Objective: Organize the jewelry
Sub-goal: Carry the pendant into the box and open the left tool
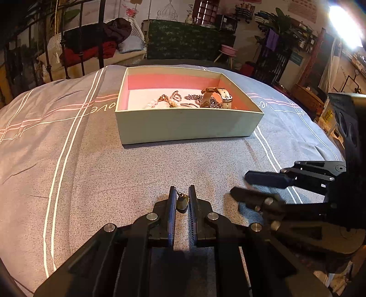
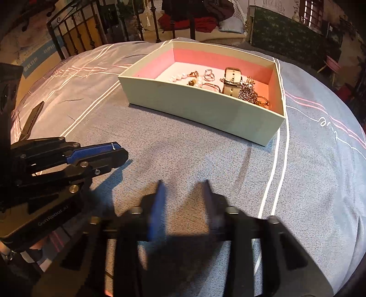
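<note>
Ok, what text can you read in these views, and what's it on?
"GenRobot.AI": on the side of the left gripper.
"ove": printed on the bedspread; the rest of the word is unclear.
White print on that gripper's blue finger and the wall posters: too small or blurred.

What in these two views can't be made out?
- Left wrist view: the small gold piece in the left gripper is too small to tell earring from pendant.
- Right wrist view: the right gripper is motion-blurred, so the edges of its jaws are unclear.
- Both views: the near wall of the box hides the floor behind it.
- Right wrist view: the chain tangle is too small to count pieces.
</note>
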`<state>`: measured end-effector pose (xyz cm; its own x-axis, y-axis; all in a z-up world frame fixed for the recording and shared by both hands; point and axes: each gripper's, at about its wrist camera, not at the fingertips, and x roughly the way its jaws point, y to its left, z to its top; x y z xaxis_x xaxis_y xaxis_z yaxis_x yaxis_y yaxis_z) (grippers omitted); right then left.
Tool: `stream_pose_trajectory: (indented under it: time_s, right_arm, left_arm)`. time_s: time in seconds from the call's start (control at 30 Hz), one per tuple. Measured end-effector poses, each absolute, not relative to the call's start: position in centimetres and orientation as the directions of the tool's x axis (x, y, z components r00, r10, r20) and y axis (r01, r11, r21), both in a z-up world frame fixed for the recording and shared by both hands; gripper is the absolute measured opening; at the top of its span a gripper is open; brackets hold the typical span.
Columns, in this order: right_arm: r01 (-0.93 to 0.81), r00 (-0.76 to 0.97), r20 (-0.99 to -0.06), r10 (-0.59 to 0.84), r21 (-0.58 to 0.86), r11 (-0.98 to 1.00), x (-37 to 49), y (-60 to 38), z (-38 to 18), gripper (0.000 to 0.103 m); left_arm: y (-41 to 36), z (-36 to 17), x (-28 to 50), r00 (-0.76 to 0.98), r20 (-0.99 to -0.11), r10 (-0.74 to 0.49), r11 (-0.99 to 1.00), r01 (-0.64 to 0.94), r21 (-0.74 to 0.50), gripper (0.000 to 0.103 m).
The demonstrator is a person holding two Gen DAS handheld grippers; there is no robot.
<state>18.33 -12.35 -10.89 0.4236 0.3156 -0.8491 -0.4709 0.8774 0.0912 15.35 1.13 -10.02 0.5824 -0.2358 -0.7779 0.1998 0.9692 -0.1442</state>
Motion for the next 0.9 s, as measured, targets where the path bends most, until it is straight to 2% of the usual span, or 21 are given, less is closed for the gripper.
stream_pose_trajectory:
  time_s: [0.13,0.33,0.5,0.9]
  right_arm:
    - [-0.504,0.433,-0.848,0.306,0.054,0.862,17.3,-11.6,-10.7,0.001]
    - [-0.496,0.436,-0.836,0.334,0.086,0.864,16.8,-11.8,-10.4,0.001]
    - [-0.476,0.465,-0.812,0.353,0.107,0.873,17.9,-12.9,-8.9,0.001]
    - [-0.390,0.610,-0.726,0.319,0.076,0.918,26.4,-14.0,-1.8,0.001]
  left_arm:
    - [1.0,-10.1,15.4,0.579,-0.781,-0.236,0.969,0.201,-0.144,0.011]
    - [0.6,-9.6,16.3,0.567,-0.789,-0.237,0.969,0.197,-0.149,0.011]
    - [0.4,-7.2,18.2,0.594,-0.764,-0.252,0.967,0.193,-0.169,0.011]
    - [-0.4,-0.2,26.8,0.670,-0.731,-0.132,0.990,0.122,-0.066,0.011]
